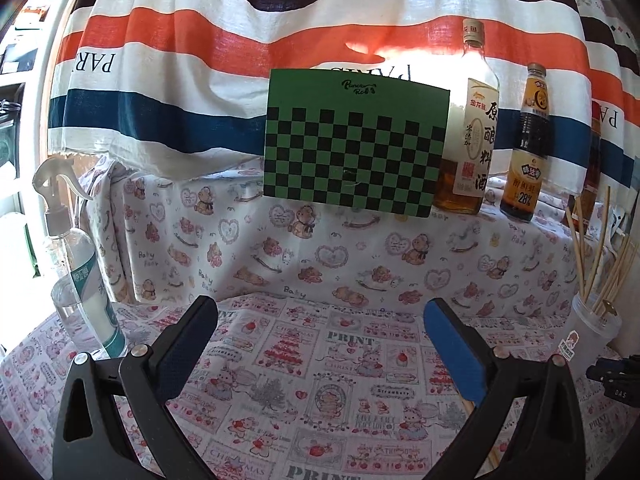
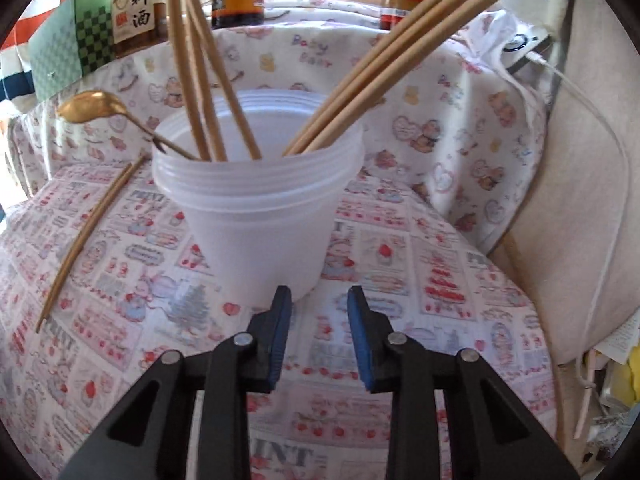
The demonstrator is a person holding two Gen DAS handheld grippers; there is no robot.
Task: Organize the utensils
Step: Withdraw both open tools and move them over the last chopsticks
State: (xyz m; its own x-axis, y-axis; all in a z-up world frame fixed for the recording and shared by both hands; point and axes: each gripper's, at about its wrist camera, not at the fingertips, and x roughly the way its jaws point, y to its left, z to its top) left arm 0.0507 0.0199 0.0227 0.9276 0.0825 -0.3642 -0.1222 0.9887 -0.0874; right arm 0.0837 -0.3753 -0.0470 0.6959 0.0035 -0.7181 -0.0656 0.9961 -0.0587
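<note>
Wooden chopsticks [image 2: 200, 80] upright in translucent plastic cup [image 2: 260, 208]

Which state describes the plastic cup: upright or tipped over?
Upright. The plastic cup stands on its base on the tablecloth, with chopsticks leaning inside.

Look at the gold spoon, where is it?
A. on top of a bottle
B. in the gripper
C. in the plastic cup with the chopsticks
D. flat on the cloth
C: the spoon sticks out of the cup, its handle inside beside the chopsticks.
</note>
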